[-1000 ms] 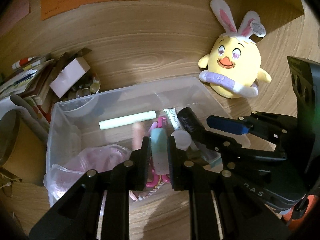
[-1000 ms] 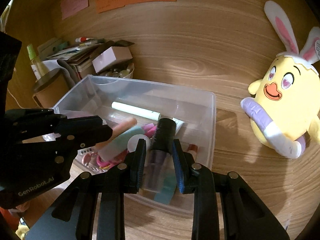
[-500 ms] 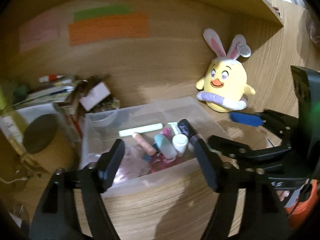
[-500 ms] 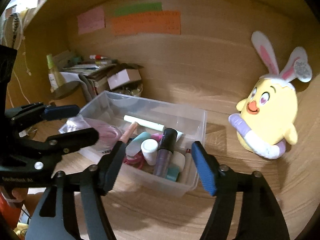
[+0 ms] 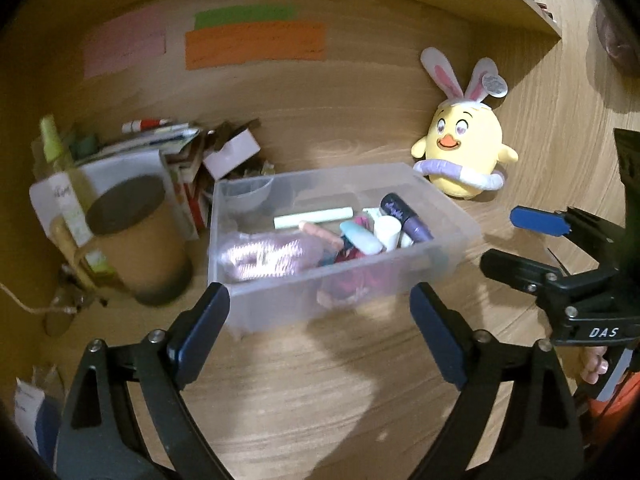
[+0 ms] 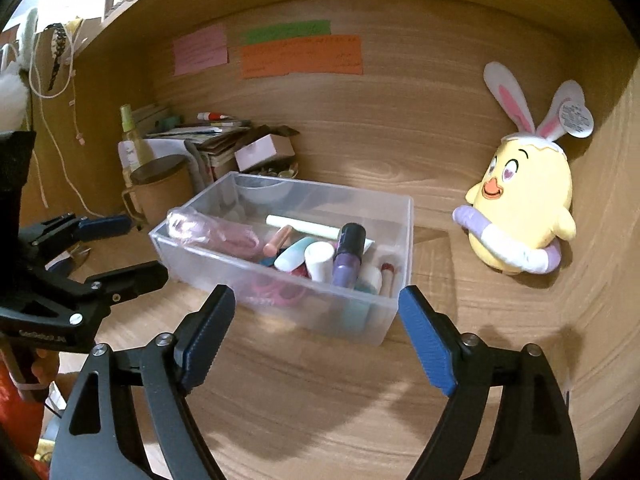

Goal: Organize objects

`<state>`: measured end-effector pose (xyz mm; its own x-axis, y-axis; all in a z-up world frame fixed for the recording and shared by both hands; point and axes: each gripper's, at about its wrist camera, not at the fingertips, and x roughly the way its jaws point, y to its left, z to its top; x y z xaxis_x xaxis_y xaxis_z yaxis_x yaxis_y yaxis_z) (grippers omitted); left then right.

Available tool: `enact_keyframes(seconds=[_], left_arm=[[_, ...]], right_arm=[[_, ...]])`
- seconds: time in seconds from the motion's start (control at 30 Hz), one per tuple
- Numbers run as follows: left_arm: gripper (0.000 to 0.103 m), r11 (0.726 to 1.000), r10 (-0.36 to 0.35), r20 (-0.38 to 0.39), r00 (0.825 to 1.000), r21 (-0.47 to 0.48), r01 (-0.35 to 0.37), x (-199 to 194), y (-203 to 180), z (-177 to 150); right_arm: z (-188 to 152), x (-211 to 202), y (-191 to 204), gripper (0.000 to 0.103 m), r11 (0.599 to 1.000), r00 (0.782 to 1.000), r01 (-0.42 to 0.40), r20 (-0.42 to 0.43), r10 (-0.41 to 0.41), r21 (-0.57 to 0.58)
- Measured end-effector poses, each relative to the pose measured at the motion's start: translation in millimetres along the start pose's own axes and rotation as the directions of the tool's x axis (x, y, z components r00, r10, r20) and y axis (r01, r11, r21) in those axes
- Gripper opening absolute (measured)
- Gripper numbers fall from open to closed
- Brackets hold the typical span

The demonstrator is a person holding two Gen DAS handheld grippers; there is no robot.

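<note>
A clear plastic bin (image 5: 272,304) (image 6: 404,248) stands on the wooden desk. In it lie a purple tube with a black cap (image 5: 404,220) (image 6: 348,256), a mint tube (image 5: 360,236) (image 6: 294,258), a white-capped bottle (image 5: 388,232), a pale green stick (image 5: 312,216) and a pink plastic bag (image 5: 260,256). My left gripper (image 5: 318,300) (image 6: 136,248) hovers in front of the bin, its jaws opening with nothing between them. My right gripper (image 6: 316,300) (image 5: 516,240) is beside it on the right, jaws also opening and empty.
A yellow plush chick with bunny ears (image 5: 464,156) (image 6: 520,216) leans on the back wall to the right. Left of the bin are a brown lidded cup (image 5: 136,240), a spray bottle (image 5: 56,152) and a pile of books and boxes (image 5: 180,148). Sticky notes (image 5: 256,44) hang on the wall.
Both grippers were shut on tubes inside the bin, left on the mint one, right on the purple one. They let go, spread wide and drew back out of the bin.
</note>
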<state>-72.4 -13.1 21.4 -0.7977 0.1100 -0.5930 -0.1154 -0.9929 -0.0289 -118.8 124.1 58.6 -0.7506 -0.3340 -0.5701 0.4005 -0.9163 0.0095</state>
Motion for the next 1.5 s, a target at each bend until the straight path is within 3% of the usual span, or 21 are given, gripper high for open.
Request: enact_keyframes(seconds=[0.37,1.1,1.5], left_arm=[[0.092,0.999,-0.002,-0.009,1.0,-0.036,0.001,-2,2,-21],[0.093,0.999,-0.026,-0.002,1.0,-0.041,0.026,0,-1,-17],[0.098,0.998,-0.028,0.002,1.0,-0.055,0.028,-1,-2,-17]], right_arm=[[-13,-5,8,0.082,1.0,1.0,-0.009,0.011,0.009,-0.005],[-14,0,0,0.082,0.999,0.999,-0.034,-0.008,0.035,0.02],[-14,1,-6,0.083,0.999,0.999,-0.026,-0.018,0.027,0.039]])
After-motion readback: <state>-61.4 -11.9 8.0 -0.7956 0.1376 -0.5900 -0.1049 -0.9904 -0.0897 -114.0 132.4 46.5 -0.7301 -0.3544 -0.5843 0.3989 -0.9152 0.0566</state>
